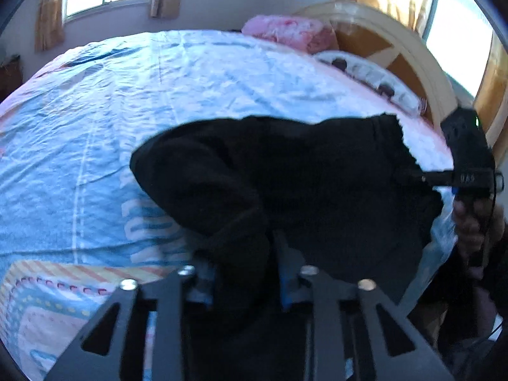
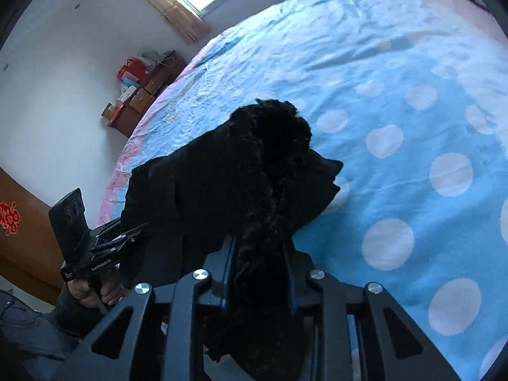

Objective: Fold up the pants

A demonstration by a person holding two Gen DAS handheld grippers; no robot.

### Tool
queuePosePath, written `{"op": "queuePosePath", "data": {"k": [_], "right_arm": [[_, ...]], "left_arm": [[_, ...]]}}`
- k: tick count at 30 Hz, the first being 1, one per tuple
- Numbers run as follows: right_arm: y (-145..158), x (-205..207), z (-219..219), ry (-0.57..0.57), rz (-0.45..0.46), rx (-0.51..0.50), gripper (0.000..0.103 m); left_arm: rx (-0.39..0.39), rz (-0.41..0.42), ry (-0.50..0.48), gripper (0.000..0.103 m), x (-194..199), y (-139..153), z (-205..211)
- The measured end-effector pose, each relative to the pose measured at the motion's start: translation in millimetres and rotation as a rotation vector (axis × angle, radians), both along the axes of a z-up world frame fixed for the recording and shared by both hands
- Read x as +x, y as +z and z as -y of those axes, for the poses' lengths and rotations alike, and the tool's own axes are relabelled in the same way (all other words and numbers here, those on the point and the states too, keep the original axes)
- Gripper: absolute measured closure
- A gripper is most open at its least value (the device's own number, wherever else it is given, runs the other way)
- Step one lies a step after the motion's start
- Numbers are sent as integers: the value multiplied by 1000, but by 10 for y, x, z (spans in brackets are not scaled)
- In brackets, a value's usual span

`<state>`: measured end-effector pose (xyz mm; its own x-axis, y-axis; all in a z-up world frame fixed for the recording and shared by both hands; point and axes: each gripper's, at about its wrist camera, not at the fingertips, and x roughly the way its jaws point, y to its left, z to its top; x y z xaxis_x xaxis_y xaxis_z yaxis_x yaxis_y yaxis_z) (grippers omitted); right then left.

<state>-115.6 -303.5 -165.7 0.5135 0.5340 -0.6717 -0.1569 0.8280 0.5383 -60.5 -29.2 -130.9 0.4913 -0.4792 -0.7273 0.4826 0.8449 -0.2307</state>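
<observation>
Black fleecy pants (image 1: 285, 174) lie bunched on the near side of the bed. In the left wrist view my left gripper (image 1: 244, 254) is shut on a fold of this fabric, which fills the gap between its fingers. My right gripper (image 1: 412, 176) reaches in from the right edge and bites the pants' right end, with a hand below it. In the right wrist view the right gripper (image 2: 258, 247) is shut on a thick bunch of the pants (image 2: 238, 174). The left gripper (image 2: 133, 231) holds the pants' far left end.
The bed (image 1: 95, 111) has a blue and pink sheet with white dots (image 2: 412, 111). A pink pillow (image 1: 285, 31) and a wooden headboard (image 1: 397, 41) stand at its far end. Stacked boxes (image 2: 139, 95) sit against the wall, and a wooden cabinet (image 2: 19, 222) stands at the left.
</observation>
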Motion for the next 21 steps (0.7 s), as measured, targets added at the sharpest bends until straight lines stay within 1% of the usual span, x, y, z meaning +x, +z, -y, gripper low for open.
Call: {"op": "queuePosePath", "data": {"k": [2,5,7,12,16,21], "right_arm": [[125,-40,-50,2,39,4,82],[277,-67,-117,20,69,-13,83],[368,-31,-146,34,83,-17,84],[531,205,-324,77,110,-29,85],[614,543,-528,118,120,15,85],[730,1083,-991,189,120,42,86]], "left_arm": [[-22,4,14,80,-22,51,-45],[-64,19,26,82,-84,149,-138],[-74,22,35,83,-99,193,-192],[-30,51,70,84,-84,348,-340],[-8,89,118,84,2,525,-584],[34,152,186,85,157,748,-985]]}}
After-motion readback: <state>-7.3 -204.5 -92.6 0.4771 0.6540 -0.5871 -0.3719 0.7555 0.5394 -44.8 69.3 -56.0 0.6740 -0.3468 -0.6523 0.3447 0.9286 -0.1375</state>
